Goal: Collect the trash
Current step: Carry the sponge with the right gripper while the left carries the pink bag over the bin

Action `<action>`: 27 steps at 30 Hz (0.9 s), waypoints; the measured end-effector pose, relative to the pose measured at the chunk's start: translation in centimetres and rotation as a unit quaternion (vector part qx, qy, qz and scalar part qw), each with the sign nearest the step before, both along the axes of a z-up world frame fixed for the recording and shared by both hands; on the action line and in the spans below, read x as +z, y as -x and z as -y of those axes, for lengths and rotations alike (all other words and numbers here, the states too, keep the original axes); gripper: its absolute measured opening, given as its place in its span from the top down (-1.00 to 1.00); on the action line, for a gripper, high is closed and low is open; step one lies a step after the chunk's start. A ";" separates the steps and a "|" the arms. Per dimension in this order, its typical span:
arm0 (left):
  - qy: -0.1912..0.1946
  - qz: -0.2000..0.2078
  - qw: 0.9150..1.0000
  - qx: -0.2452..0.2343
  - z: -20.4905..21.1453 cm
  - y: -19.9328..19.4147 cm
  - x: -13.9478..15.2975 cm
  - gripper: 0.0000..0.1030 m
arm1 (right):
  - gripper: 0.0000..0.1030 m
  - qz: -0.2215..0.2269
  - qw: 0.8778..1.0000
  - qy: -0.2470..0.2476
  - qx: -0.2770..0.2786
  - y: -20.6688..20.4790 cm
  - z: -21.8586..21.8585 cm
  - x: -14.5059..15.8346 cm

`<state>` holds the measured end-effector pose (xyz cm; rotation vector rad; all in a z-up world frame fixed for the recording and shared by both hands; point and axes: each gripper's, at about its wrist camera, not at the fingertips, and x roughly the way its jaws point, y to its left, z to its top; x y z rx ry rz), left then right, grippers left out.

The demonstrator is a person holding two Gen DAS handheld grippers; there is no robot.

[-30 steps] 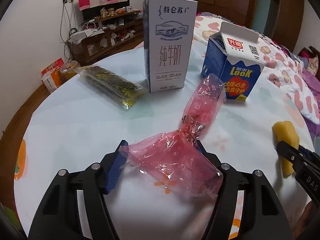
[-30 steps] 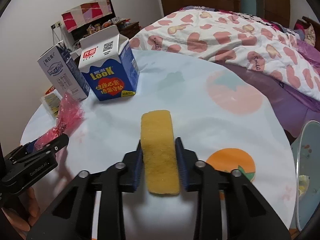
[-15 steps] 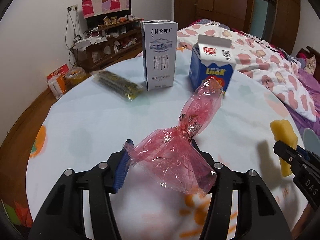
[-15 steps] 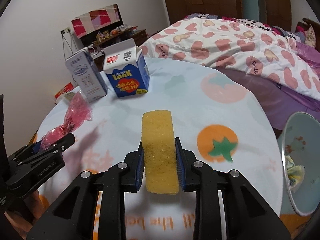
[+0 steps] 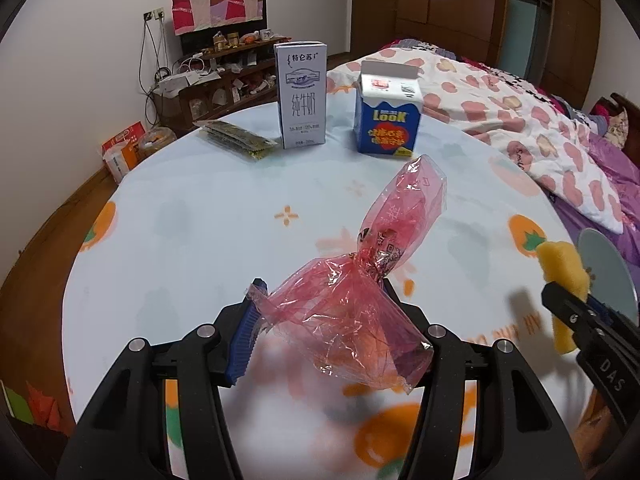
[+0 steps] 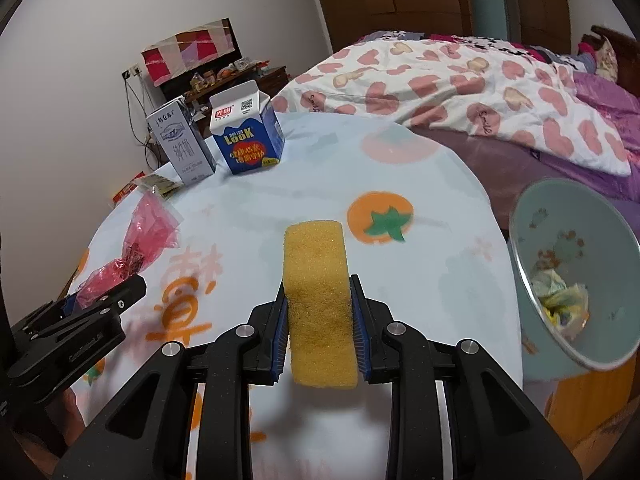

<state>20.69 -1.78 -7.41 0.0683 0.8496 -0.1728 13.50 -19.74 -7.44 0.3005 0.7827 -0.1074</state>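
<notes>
My left gripper [image 5: 320, 312] is shut on a crumpled red plastic wrapper [image 5: 360, 280] and holds it above the round table [image 5: 200, 216]. The wrapper also shows at the left of the right wrist view [image 6: 136, 248]. My right gripper [image 6: 318, 300] is shut on a yellow sponge [image 6: 318, 288], held upright above the table; the sponge also shows at the right of the left wrist view [image 5: 564, 276]. A pale green bin [image 6: 572, 280] with crumpled trash inside stands beside the table at the right.
On the far side of the table stand a white milk carton [image 5: 302, 96] and a blue LOOK carton [image 5: 388, 114], with a dark green packet [image 5: 236, 142] lying left of them. A bed with a heart-patterned quilt [image 6: 480, 80] lies behind the table.
Both grippers have lifted and pulled back from the cartons with their loads. The bin has come into the right wrist view at the right.
</notes>
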 end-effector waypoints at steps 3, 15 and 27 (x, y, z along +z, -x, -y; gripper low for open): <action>0.003 0.000 1.000 -0.001 0.0 1.3 -0.1 -0.09 | 0.45 0.006 1.000 -0.001 -0.001 1.0 -0.2 0.1; -0.005 -0.003 1.000 -0.008 1.3 4.7 -0.5 -0.09 | 0.45 0.018 1.000 -0.009 0.002 3.9 0.1 -0.2; -0.014 0.005 0.999 -0.035 4.8 6.8 -0.6 -0.09 | 0.45 0.022 0.999 -0.022 -0.031 6.5 4.1 -0.5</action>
